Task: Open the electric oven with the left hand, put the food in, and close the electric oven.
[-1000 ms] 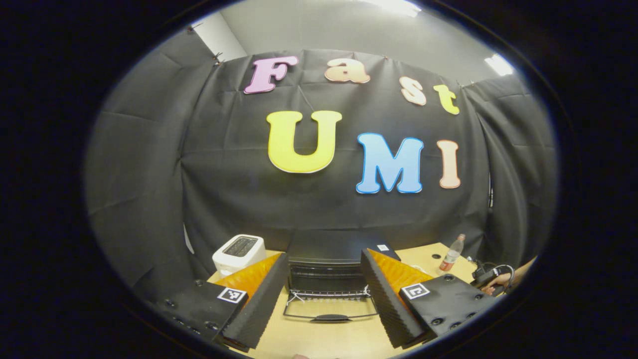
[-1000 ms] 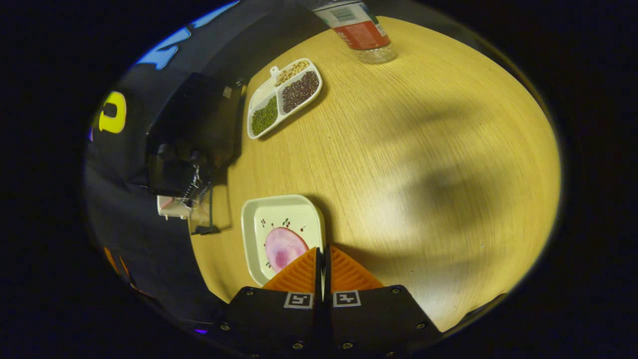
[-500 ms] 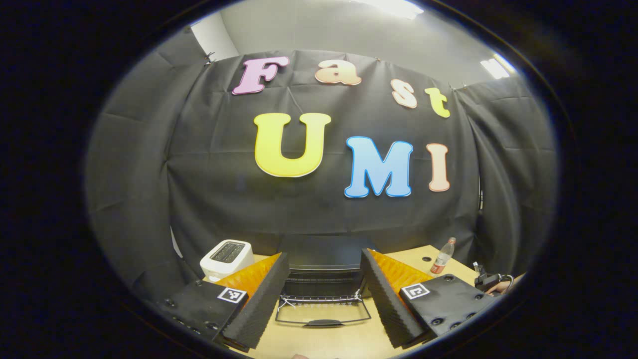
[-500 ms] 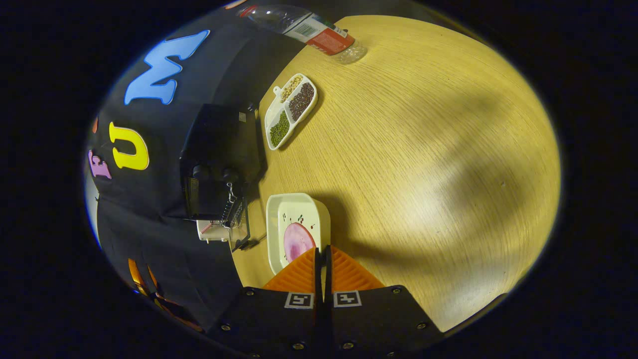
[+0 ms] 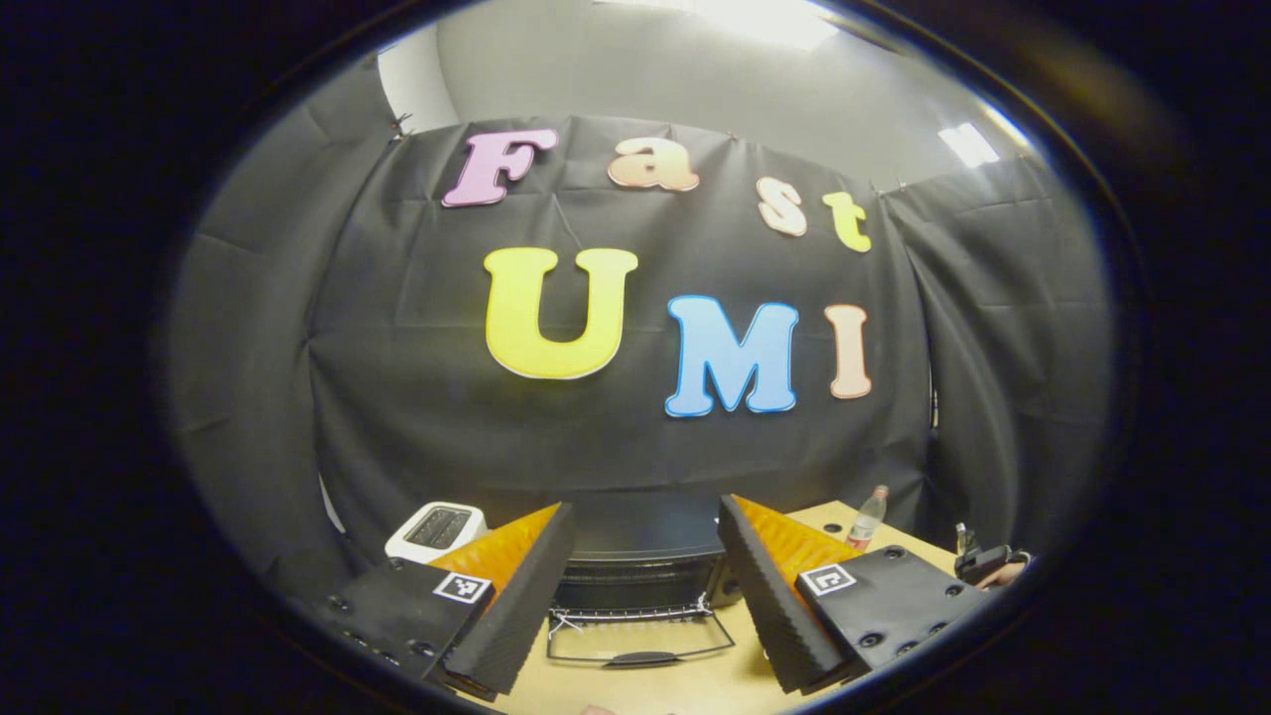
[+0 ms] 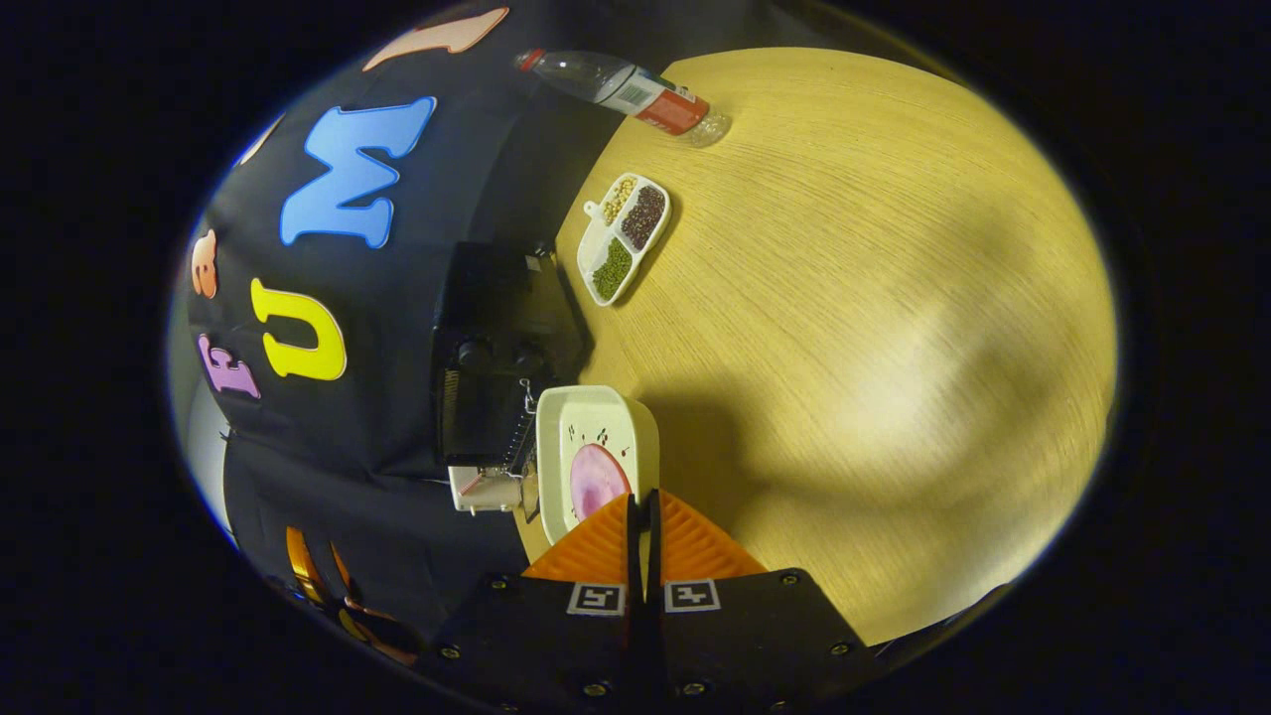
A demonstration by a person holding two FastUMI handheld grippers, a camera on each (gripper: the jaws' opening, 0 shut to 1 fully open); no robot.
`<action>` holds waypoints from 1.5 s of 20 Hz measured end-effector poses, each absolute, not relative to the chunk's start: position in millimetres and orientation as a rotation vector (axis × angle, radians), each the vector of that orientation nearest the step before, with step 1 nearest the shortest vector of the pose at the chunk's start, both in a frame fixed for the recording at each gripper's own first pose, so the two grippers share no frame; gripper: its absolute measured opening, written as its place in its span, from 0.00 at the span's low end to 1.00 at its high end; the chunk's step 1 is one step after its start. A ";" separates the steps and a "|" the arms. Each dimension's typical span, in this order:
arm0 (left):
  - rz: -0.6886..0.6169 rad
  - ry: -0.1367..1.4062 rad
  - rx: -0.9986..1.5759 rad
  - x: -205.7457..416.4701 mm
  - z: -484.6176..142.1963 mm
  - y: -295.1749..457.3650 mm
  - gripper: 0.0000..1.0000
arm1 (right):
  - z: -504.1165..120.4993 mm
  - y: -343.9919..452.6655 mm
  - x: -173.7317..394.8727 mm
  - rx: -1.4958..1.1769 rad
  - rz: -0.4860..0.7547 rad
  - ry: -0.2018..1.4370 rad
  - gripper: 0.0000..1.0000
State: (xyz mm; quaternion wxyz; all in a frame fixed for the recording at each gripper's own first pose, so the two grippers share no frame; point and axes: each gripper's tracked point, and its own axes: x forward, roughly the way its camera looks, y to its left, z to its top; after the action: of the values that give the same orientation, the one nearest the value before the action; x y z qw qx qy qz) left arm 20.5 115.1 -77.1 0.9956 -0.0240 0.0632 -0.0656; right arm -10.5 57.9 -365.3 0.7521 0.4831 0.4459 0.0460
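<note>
The black electric oven (image 5: 635, 561) stands at the back of the wooden table with its door (image 5: 640, 641) folded down flat in front. My left gripper (image 5: 643, 596) hangs open a little before the door, its fingers apart and holding nothing. In the right gripper view, my right gripper (image 6: 641, 501) is shut on the rim of a white square plate (image 6: 586, 427) carrying a pink round slice of food (image 6: 594, 475). The plate hangs beside the oven (image 6: 501, 348), its far edge overlapping the open front.
A white toaster (image 5: 435, 526) stands left of the oven. A divided dish of beans (image 6: 626, 238) lies past the oven on the table (image 6: 844, 348), and a plastic bottle (image 6: 635, 87) stands at the far edge. A hand (image 5: 993, 568) holds the other gripper at the right.
The right gripper has carried the plate toward the oven's open front. The left gripper has drawn back and tilted up from the lowered door, still open.
</note>
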 end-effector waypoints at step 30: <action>0.241 0.212 -0.064 -39.1 -116.3 347.8 0.97 | -399.5 311.5 222.1 1.438 -0.403 0.637 0.01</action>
State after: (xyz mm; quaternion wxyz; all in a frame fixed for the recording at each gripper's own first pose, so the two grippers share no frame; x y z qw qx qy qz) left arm -39.1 347.8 -116.3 0.9867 -0.0318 0.1054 0.1200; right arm 222.1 311.5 -399.5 0.6882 0.6425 0.2847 -0.1802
